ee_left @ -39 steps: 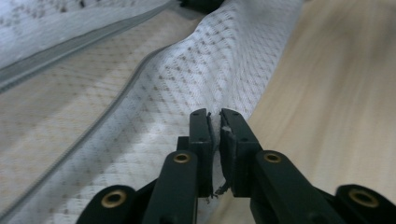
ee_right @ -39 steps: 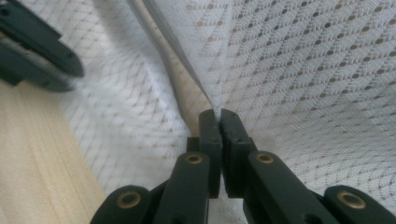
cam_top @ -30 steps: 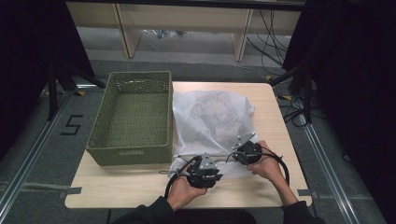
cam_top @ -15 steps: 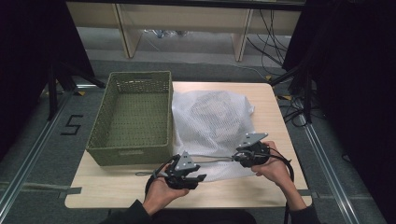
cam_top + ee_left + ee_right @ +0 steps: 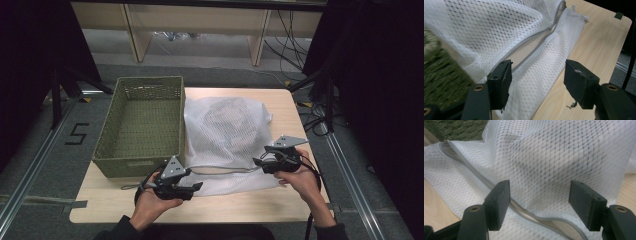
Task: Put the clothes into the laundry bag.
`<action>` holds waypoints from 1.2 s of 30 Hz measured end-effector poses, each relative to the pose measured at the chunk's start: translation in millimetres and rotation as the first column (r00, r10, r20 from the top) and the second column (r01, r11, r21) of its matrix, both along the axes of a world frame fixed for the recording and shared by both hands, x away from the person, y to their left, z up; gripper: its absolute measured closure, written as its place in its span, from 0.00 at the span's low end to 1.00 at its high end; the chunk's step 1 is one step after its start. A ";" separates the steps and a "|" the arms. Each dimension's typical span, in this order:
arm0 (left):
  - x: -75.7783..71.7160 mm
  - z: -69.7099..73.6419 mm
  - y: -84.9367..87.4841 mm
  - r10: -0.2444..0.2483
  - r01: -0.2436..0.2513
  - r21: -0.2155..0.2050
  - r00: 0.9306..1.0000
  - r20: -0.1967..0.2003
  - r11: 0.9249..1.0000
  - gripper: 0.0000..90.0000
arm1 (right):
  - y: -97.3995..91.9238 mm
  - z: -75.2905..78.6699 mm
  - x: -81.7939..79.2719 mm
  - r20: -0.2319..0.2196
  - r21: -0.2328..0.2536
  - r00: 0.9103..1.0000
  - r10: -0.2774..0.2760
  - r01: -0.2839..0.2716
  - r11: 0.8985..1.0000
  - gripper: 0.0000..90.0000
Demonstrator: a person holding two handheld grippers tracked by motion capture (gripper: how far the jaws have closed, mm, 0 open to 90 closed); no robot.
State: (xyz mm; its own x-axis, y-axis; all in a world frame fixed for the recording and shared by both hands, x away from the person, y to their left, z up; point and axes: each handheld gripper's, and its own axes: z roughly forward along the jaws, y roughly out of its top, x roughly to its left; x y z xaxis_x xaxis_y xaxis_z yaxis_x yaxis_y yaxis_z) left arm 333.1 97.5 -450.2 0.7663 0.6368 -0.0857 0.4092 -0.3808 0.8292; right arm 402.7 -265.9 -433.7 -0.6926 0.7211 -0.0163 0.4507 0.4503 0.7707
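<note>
With its grey zip open, the white mesh laundry bag [image 5: 227, 131] lies between wide-fingered, empty left gripper [image 5: 196, 186] and right gripper [image 5: 257, 162]; green woven basket [image 5: 142, 125] stands empty.

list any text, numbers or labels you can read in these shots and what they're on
"5" – a single digit marked in dark tape on the grey floor, left of the table in the high view.
No other text can be read: the green basket, the white mesh bag, the left gripper and the right gripper carry no legible words or labels in any view.
</note>
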 end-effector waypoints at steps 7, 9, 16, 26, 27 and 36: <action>0.1 -3.0 21.8 0.020 -0.020 0.003 1.000 0.022 1.000 0.37 | -1.8 0.0 -10.1 0.007 0.014 1.000 -0.005 0.005 1.000 0.37; -1.4 -7.2 25.7 0.055 -0.055 -0.028 0.999 -0.001 0.998 0.36 | -1.4 -0.7 -15.3 0.003 0.019 1.000 -0.019 0.019 1.000 0.37; -7.0 -13.2 45.1 0.079 -0.079 -0.007 0.997 0.000 0.997 0.34 | -4.7 -6.7 -26.8 0.005 0.020 0.999 -0.032 0.032 0.999 0.36; -20.5 -22.3 61.6 0.095 -0.095 0.028 0.995 0.000 0.995 0.23 | -5.3 -16.9 -47.8 -0.009 0.041 1.000 -0.026 0.027 0.999 0.35; -21.9 -23.0 62.2 0.086 -0.085 0.025 0.996 -0.005 0.996 0.22 | -5.3 -18.5 -50.7 -0.020 0.049 1.000 -0.024 0.025 0.998 0.35; -44.0 -22.0 59.5 0.057 -0.058 0.090 0.998 0.019 0.994 0.22 | -15.9 -21.0 -72.4 -0.026 0.045 0.998 -0.049 0.050 0.998 0.34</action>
State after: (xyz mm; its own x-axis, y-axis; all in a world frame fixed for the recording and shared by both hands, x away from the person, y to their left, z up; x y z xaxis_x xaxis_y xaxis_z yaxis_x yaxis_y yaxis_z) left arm 289.1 157.1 -472.2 0.7290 0.6844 -0.0141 0.4197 -0.4306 0.7991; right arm 330.3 -281.8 -454.7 -0.6558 0.7542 0.0343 0.4912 0.3917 0.7780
